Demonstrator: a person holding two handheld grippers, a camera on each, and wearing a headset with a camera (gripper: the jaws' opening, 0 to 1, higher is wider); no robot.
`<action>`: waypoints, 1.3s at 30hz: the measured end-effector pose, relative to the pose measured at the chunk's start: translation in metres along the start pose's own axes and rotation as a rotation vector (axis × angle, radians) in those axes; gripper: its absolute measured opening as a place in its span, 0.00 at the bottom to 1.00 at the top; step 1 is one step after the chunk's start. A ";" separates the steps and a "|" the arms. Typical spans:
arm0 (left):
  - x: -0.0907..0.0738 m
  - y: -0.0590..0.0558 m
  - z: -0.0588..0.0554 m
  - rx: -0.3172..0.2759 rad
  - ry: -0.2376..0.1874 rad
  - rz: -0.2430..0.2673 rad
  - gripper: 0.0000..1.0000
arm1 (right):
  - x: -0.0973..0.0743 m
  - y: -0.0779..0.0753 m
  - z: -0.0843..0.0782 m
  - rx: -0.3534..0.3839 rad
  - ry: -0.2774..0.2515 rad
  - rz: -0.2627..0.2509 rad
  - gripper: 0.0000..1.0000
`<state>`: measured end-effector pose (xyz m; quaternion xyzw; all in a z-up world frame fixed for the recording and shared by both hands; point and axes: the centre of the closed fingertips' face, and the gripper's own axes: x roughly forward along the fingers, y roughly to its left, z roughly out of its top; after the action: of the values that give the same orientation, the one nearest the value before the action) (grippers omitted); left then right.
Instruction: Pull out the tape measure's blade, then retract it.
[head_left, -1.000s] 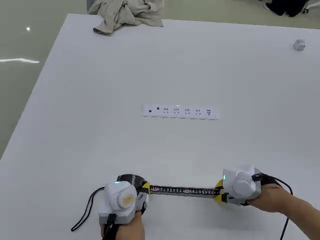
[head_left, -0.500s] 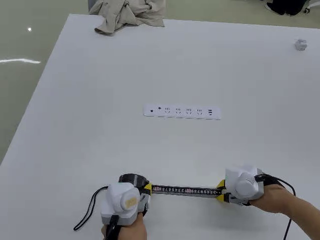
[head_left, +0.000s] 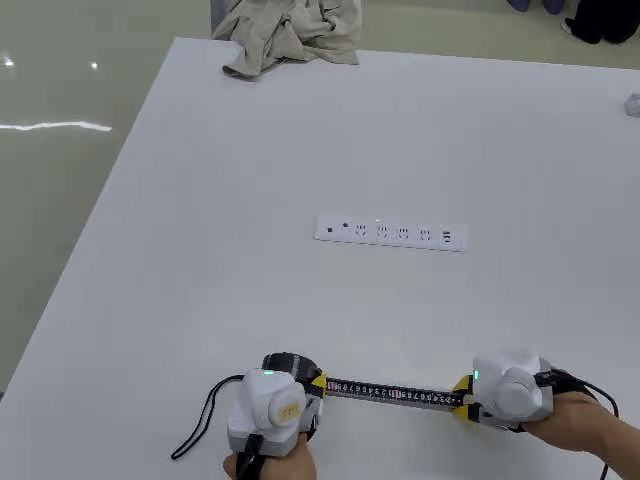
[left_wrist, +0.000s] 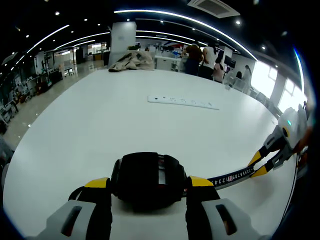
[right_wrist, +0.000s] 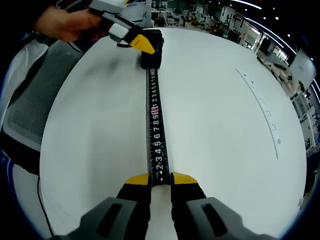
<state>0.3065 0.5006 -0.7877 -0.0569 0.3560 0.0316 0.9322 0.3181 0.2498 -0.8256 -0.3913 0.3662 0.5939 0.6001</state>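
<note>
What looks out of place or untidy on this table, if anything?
Only the crumpled beige cloth at the table's far edge looks untidy, bunched in a heap. The power strip lies flat and straight. The tape measure sits in the left tongs, its blade drawn straight to the right tongs, with no kink.

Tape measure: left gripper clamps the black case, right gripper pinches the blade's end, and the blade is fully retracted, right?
Not retracted. The blade is pulled out, spanning from the case in the left gripper to the right gripper, as the right gripper view shows.
</note>
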 end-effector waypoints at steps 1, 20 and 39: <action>0.000 0.000 0.000 0.003 0.000 0.001 0.56 | 0.001 0.000 0.001 0.002 -0.003 0.002 0.14; -0.001 0.000 0.000 0.004 0.005 0.000 0.56 | 0.006 0.003 0.017 -0.031 -0.016 -0.015 0.14; -0.002 0.000 -0.002 0.006 0.009 0.000 0.57 | 0.016 0.005 0.034 -0.051 -0.028 -0.008 0.14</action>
<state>0.3036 0.4999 -0.7883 -0.0543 0.3603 0.0302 0.9308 0.3125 0.2871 -0.8256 -0.3997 0.3407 0.6061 0.5974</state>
